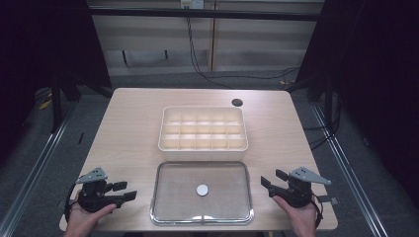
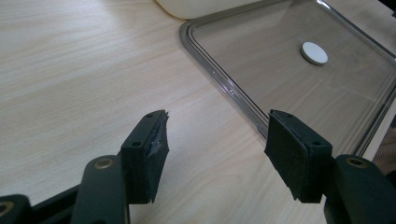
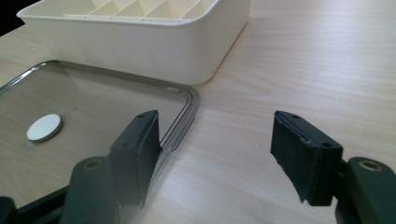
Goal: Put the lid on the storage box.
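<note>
A: Started yet?

B: Seemingly not. The left gripper (image 1: 123,191) and right gripper (image 1: 271,179) rest wide open, empty, flanking the clear lid (image 1: 170,207) near the divided box (image 1: 202,152) mid-desk.

A: Next?

B: Probably lifting that lid by its edges.

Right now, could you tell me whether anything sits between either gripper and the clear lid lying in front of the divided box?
Nothing visible does. The left gripper and right gripper, both open, flank the clear lid with bare table between. The divided box lies beyond the lid's far edge, out of both paths.
</note>
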